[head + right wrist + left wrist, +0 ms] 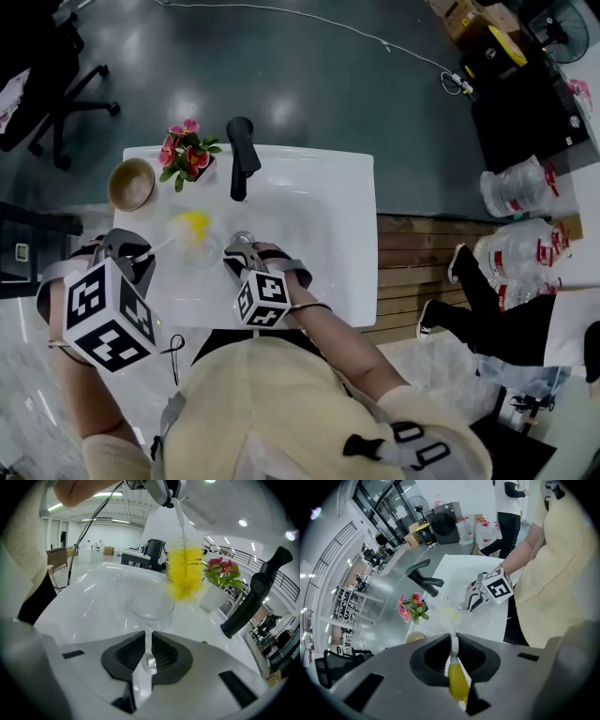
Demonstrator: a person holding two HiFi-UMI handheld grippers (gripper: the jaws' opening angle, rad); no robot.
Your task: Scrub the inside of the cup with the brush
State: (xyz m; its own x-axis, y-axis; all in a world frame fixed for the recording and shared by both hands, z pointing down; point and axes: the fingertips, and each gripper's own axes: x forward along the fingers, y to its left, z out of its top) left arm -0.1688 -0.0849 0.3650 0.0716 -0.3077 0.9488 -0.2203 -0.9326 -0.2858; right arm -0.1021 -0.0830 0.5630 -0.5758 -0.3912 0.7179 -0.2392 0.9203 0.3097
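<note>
A clear stemmed glass cup (151, 606) is held by its stem in my right gripper (147, 654), which is shut on it; the cup tips away from the camera over the white basin top (309, 197). My left gripper (452, 656) is shut on the yellow handle of a brush (457, 681). The brush's yellow bristles (185, 573) hang just above the cup's far rim. In the head view the bristles (194, 225) sit over the glass (204, 251), with the left gripper (127, 248) to its left and the right gripper (241, 257) to its right.
A black faucet (242, 155) stands at the back of the basin top, close behind the cup (253, 597). A potted pink flower (187, 152) and a tan bowl (131, 184) sit at the back left. Water jugs (516, 187) stand on the floor to the right.
</note>
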